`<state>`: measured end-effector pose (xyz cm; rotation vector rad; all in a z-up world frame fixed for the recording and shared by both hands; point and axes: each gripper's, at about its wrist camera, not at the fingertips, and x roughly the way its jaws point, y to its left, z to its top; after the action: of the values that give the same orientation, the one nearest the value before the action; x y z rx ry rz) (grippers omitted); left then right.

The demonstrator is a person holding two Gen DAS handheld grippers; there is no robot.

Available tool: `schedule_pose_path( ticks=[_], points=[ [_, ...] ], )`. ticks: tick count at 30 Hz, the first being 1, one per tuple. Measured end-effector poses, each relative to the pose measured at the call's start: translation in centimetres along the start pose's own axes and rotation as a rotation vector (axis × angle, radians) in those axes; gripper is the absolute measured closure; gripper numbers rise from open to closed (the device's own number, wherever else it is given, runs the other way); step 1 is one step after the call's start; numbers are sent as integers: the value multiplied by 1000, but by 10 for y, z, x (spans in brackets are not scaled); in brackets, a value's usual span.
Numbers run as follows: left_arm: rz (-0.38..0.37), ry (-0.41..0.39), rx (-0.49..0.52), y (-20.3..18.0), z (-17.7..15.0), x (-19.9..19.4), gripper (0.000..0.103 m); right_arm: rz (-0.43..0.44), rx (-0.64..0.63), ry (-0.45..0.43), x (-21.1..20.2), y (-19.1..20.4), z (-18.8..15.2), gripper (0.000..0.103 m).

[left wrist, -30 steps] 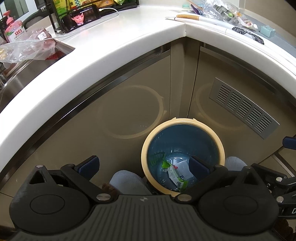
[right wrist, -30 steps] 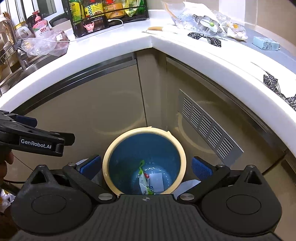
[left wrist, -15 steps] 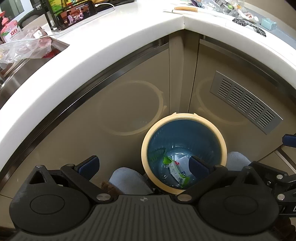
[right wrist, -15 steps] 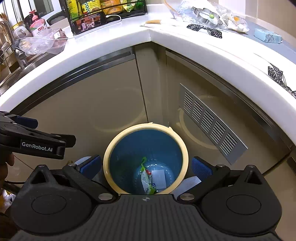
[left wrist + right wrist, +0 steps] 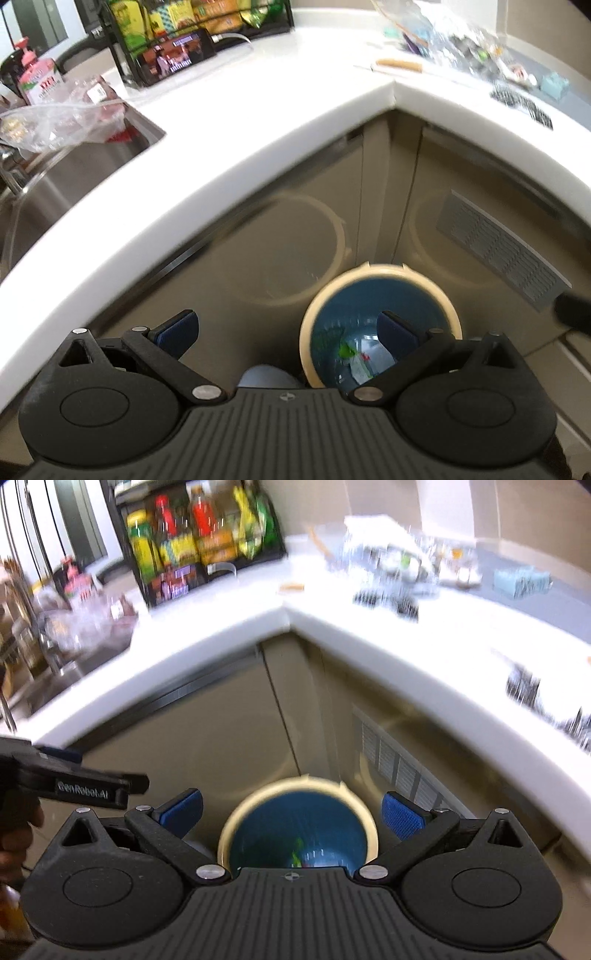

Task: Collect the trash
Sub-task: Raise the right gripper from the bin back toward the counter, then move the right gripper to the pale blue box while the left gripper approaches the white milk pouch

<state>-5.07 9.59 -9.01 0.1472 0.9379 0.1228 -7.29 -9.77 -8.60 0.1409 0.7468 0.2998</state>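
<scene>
Left gripper (image 5: 286, 330): jaws spread wide, blue pads bare, nothing held or touched. Right gripper (image 5: 291, 812): likewise spread wide, empty.

Trash bin (image 5: 297, 825) on the floor, upright, long axis vertical, mouth facing up; cream rim, blue inside. Sits at 6 o'clock between the right gripper's fingers, at 4 o'clock in the left view. Wrappers (image 5: 356, 360) at the bottom, green and white, blurred.

Beige cabinet doors (image 5: 266, 236) meet in a corner behind the bin; vent grille (image 5: 502, 251) at 3 o'clock. White countertop (image 5: 229, 122) above. Steel sink (image 5: 70, 173) at 10 o'clock, black rack of packets (image 5: 199, 542) at 11, clutter in plastic (image 5: 402, 561) at 1.
</scene>
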Motion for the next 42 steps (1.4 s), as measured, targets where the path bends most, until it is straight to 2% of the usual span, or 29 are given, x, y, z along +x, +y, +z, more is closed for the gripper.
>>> schedule_pose_path(
  ticks=[7, 16, 25, 42],
  points=[
    [18, -52, -18, 8, 26, -12, 0, -15, -3, -152, -24, -20, 40, 0],
    [34, -72, -24, 12, 48, -13, 0, -85, 38, -223, -21, -52, 76, 0],
    [39, -81, -24, 12, 67, -5, 0, -139, 48, -243, -5, -72, 96, 0],
    [41, -77, -6, 7, 93, 16, 0, -233, 102, -215, 44, -111, 126, 0]
  ],
)
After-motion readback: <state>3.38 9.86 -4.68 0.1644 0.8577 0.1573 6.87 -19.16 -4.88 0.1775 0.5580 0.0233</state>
